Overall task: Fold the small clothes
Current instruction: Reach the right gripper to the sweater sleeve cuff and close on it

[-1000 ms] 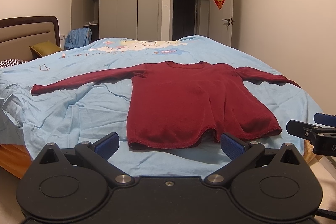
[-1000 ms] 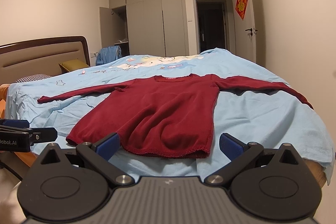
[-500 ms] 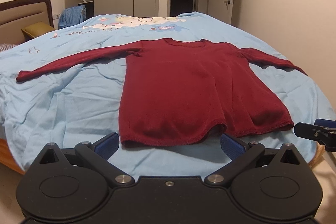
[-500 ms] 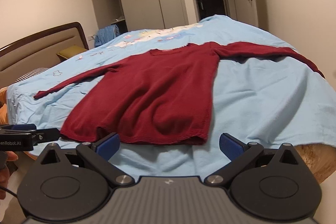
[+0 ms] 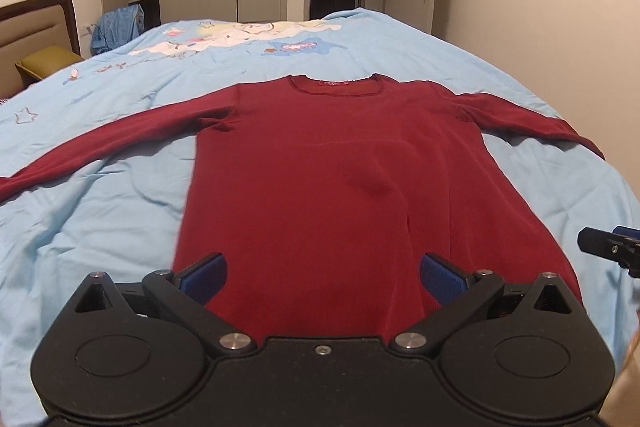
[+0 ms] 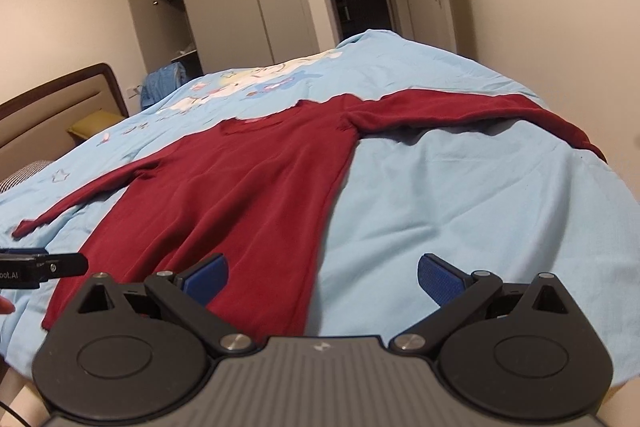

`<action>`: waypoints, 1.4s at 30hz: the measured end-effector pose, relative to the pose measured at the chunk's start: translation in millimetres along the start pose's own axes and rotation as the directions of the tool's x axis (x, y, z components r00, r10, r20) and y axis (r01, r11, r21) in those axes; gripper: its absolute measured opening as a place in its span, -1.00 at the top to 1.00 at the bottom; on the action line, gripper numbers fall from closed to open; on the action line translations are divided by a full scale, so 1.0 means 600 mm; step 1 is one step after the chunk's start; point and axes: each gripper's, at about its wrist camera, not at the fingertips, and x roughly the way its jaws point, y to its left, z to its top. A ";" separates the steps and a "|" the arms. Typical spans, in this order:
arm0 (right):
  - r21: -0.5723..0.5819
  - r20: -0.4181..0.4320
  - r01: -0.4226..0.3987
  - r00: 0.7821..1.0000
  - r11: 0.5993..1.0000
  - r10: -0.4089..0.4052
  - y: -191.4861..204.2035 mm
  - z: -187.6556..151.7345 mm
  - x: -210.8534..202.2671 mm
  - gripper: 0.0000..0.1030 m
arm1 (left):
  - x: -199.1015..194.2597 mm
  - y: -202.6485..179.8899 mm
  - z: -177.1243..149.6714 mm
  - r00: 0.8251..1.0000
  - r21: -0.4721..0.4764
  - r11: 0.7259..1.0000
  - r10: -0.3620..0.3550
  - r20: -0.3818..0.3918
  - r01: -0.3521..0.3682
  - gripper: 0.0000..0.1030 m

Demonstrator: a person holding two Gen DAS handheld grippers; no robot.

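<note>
Bed (image 5: 100, 211) bears red sweater (image 5: 332, 187), hem hidden behind left tool (image 5: 322, 277).

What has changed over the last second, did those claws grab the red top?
No grab yet. Both claws moved forward toward the red top: the left claw now hangs over its hem, the right claw over its right bottom corner. Both stayed open. The top stayed spread flat on the blue bedcover.

Warm, dim indoor light; soft blur, fisheye-bent, dark-cornered edges.
</note>
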 end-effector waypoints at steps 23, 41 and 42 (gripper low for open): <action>0.421 0.130 0.137 0.969 0.897 -0.209 -0.324 0.120 0.089 -1.00 | 0.258 -0.017 0.106 0.997 -0.058 0.998 0.016 0.079 -0.011 -0.99; 0.738 0.037 0.101 0.981 0.668 -0.189 -0.477 0.171 0.236 -1.00 | 0.284 -0.031 0.053 0.988 -0.009 0.997 0.072 0.134 -0.071 -0.99; 0.748 0.038 0.104 0.979 0.656 -0.199 -0.482 0.173 0.243 -1.00 | 0.284 -0.031 0.053 0.988 -0.010 0.997 0.071 0.134 -0.071 -0.99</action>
